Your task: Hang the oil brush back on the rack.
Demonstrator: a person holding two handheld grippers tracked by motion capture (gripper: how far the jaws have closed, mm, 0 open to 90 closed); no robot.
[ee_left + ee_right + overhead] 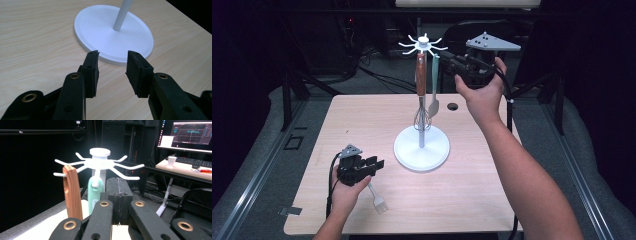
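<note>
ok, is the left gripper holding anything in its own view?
No. The left gripper has its jaws apart with bare table between them, pointing at the white stand base.

White rack [422, 145], mint-green spatula [95, 192]

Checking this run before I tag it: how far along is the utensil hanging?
Done: a wooden-handled whisk and a mint-green-handled spatula hang on the white hook stand. In hand: the right gripper sits shut beside the hooks, with nothing visibly between its jaws; the left gripper hovers open and empty near the stand's base. Left: a pale brush lies on the light wooden table.
</note>
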